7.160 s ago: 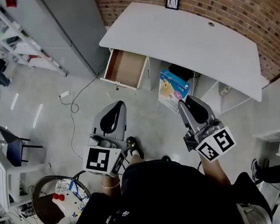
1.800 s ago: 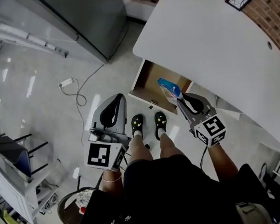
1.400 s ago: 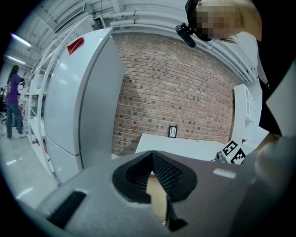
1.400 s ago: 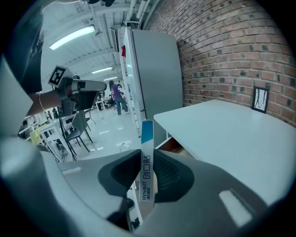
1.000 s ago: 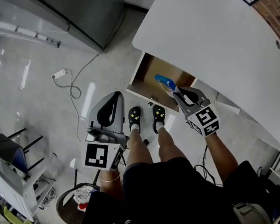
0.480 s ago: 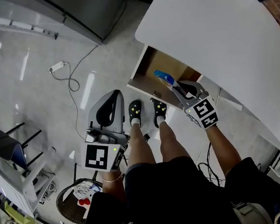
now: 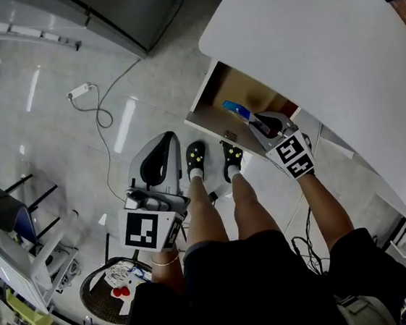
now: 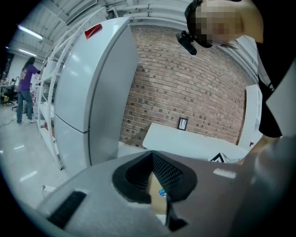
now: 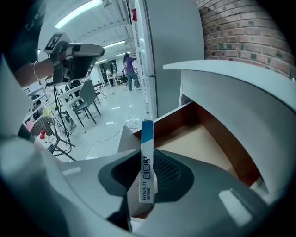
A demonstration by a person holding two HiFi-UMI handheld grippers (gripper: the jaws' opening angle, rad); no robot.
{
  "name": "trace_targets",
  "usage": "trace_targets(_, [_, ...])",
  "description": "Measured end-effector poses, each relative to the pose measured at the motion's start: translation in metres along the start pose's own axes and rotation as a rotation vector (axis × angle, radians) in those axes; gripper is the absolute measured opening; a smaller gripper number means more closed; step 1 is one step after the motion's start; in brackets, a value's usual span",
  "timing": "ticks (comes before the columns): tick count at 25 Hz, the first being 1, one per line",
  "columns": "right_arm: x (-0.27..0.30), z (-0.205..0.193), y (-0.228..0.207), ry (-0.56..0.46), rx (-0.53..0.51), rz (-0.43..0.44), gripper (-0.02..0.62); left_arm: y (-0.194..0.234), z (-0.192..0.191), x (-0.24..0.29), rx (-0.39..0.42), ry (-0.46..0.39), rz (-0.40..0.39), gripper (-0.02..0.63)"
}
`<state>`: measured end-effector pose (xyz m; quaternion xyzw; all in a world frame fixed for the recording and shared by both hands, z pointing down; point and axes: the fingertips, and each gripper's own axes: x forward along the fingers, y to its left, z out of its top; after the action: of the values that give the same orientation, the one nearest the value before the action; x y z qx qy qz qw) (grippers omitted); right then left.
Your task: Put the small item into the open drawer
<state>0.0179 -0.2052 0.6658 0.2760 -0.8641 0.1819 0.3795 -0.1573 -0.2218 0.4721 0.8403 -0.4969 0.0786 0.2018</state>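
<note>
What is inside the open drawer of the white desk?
Only its bare brown bottom shows in the drawer. The right gripper, its thin blue-and-white box and the desktop cover the rest.

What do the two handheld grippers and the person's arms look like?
Both the left gripper and the right gripper are grey, tapering shells with black ribbed pads inside the jaws. Each carries a white cube with black square markers. The forearms are bare of sleeves; a thin bracelet circles the left wrist.

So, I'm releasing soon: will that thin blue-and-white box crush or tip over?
Probably stiff and light: the box shows straight edges while pinched in the right tongs. Set down on its narrow edge, it would likely topple flat in the drawer.
</note>
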Motion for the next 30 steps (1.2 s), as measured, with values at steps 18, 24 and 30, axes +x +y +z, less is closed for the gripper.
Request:
trace_targets(18, [0.056, -0.045, -0.003, 0.135, -0.084, 0.049, 0.091, 0.014, -0.03, 0.003, -0.033, 0.022, 0.03, -0.003])
trace_targets(24, [0.069, -0.054, -0.004, 0.164, -0.081, 0.059, 0.091, 0.016, -0.029, 0.006, -0.049, 0.0, 0.028, -0.003])
trace_targets(30, [0.081, -0.065, -0.002, 0.199, -0.097, 0.071, 0.091, 0.02, -0.031, 0.004, -0.052, -0.006, 0.032, -0.003])
